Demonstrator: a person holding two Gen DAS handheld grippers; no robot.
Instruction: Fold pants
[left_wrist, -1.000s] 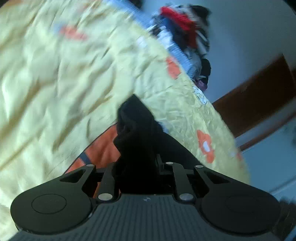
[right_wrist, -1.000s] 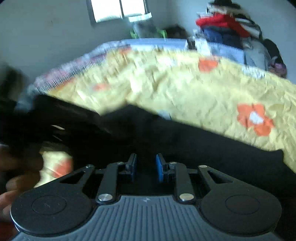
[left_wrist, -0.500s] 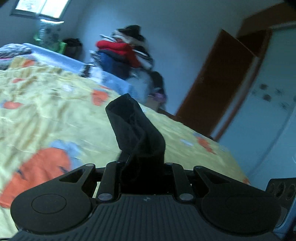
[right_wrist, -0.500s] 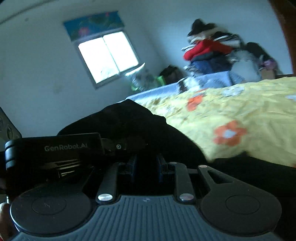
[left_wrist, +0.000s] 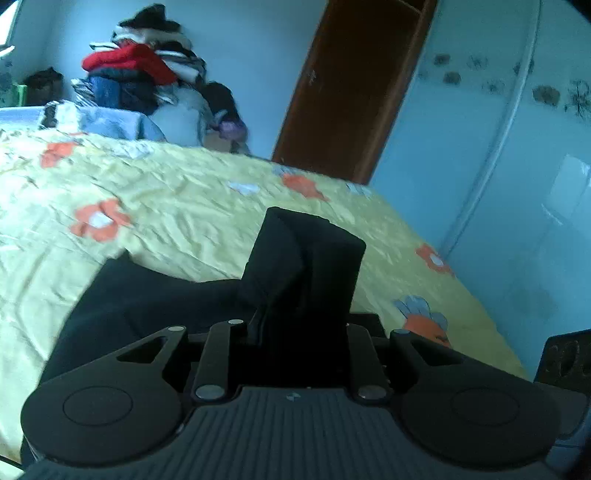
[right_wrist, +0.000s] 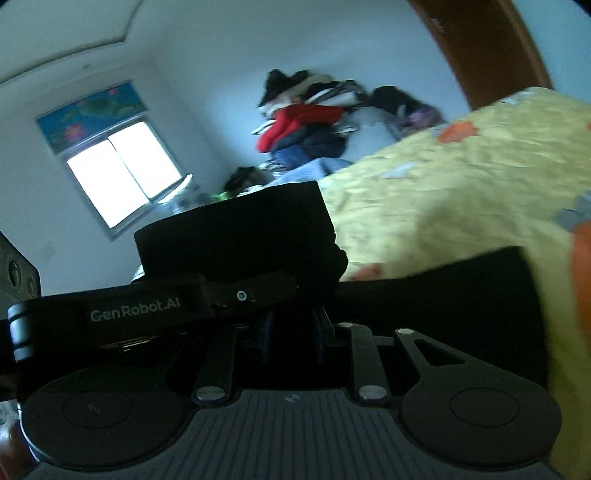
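The black pants (left_wrist: 147, 295) lie partly on the yellow flowered bedspread (left_wrist: 177, 206). My left gripper (left_wrist: 295, 328) is shut on a bunched end of the pants (left_wrist: 306, 266), which stands up between its fingers. My right gripper (right_wrist: 291, 328) is shut on another part of the pants (right_wrist: 236, 236), held up in front of it. More black cloth (right_wrist: 443, 295) stretches to the right over the bedspread (right_wrist: 461, 192). The left gripper's body (right_wrist: 140, 314) crosses the right wrist view just left of my right gripper.
A pile of clothes (left_wrist: 140, 77) with a red garment sits at the far end of the bed. A brown door (left_wrist: 347, 85) and a pale wardrobe (left_wrist: 498, 147) stand to the right. A bright window (right_wrist: 122, 177) is on the far wall.
Both grippers have swung toward the right side of the bed with the pants held. The cloth in the left gripper now stands wider, and more pants show on the bedspread.
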